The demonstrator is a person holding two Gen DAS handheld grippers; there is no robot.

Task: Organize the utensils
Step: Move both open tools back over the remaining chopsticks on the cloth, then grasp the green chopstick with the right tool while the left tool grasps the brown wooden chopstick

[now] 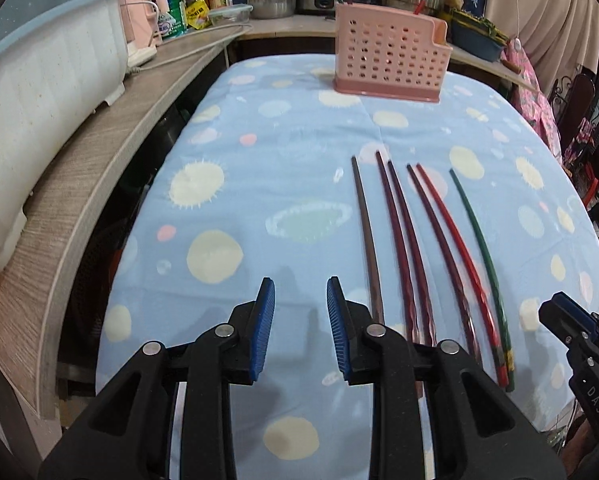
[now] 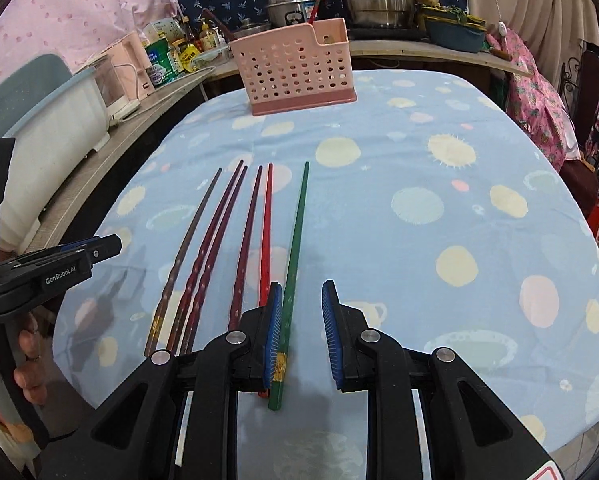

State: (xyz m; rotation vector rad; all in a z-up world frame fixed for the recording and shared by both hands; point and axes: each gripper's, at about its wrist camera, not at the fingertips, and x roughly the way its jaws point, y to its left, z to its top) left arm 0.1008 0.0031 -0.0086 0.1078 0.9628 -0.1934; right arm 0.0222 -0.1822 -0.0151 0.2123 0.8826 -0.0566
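Six chopsticks lay side by side on the worktop, well short of the pink utensil holder point(image 2: 295, 68) | right gripper point(image 2: 301, 332) jaws wide, astride green chopstick point(image 2: 295, 248) | left gripper point(image 1: 300, 330) jaws wide, empty | advice: centre, pinch thick end squarely.

A tabletop point(image 1: 299, 168) under a pale blue cloth point(image 2: 439, 240) printed with suns and planets carries a pink perforated utensil holder point(image 1: 387, 56) standing at twelve o'clock. Six chopsticks lie side by side toward five o'clock: one brown chopstick point(image 1: 365, 240), three maroon chopsticks point(image 1: 409, 248), a red chopstick point(image 1: 459, 248), a green chopstick point(image 2: 295, 248).
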